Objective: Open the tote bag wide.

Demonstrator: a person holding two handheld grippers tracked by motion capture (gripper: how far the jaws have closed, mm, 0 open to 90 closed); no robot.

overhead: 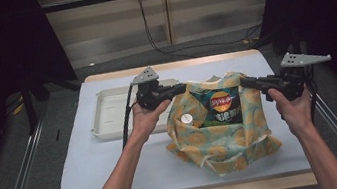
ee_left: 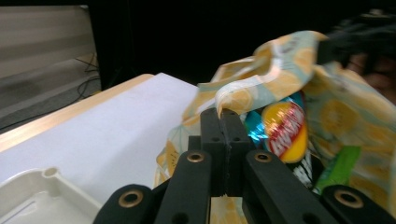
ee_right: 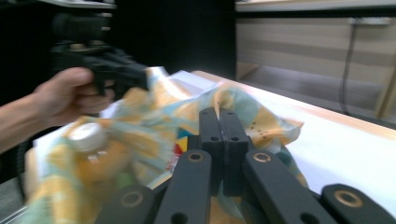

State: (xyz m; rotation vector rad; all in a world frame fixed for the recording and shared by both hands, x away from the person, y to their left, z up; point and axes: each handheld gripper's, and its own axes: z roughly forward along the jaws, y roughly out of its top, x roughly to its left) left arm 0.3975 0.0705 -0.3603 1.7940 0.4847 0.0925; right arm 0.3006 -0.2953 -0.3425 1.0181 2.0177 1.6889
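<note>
Held a patterned bag (overhead: 221,122) open over the table (overhead: 83,178), left gripper (overhead: 182,88) and right gripper (overhead: 245,81) each clamped shut on its rim. Risked dropping the snack packet (overhead: 222,106) and bottle (overhead: 187,119) should the thin fabric slip loose.

bag (ee_right: 140,135) and bottle cap (ee_right: 86,135) blurred in right gripper view; snack packet (overhead: 223,107) half hidden inside bag

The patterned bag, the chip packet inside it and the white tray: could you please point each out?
patterned bag (overhead: 243,136): high view, lower front fabric.
chip packet (overhead: 221,100): high view, its logo inside the bag's mouth.
white tray (overhead: 101,115): high view, its bare floor.
</note>
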